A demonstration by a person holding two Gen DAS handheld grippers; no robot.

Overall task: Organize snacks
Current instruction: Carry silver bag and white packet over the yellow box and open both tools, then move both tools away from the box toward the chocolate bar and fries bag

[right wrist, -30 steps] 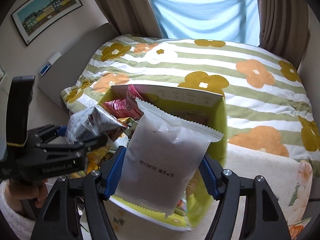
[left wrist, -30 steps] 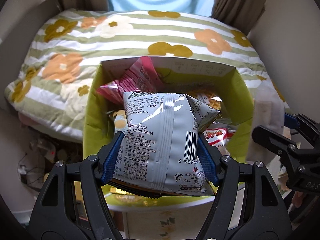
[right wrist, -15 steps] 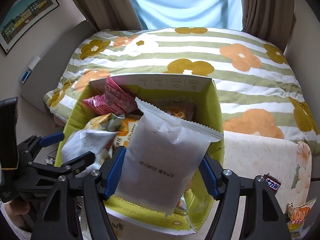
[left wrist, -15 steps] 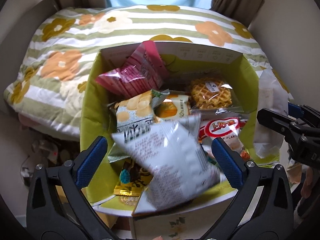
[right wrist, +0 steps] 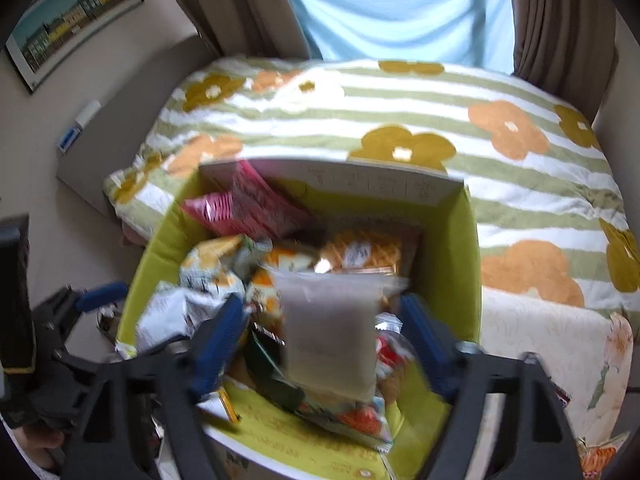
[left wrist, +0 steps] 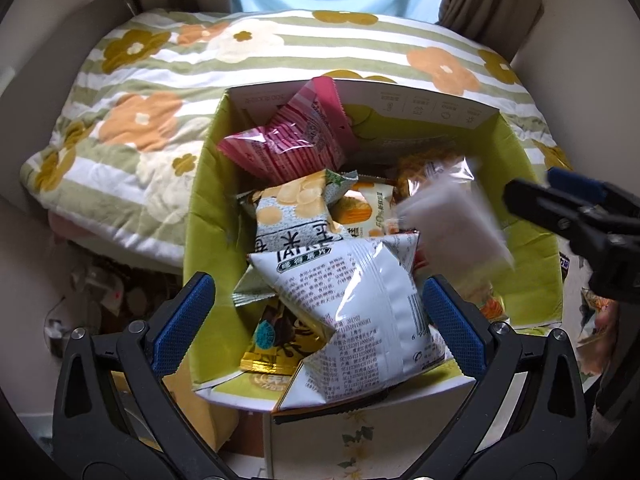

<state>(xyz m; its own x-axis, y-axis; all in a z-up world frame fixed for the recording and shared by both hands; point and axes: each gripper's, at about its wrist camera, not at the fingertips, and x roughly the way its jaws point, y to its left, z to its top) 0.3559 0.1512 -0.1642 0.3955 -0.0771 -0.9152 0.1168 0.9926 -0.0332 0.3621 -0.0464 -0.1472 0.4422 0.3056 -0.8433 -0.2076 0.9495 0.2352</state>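
Bed with a green-striped flower quilt point(right wrist: 400, 120), brown curtains point(right wrist: 560, 12) around a daylit blue-draped window point(right wrist: 400, 4), framed picture point(right wrist: 68, 20) on the beige wall.

A home bedroom: flowered quilt point(right wrist: 400, 120), window curtains point(right wrist: 560, 20), framed picture point(right wrist: 72, 28).
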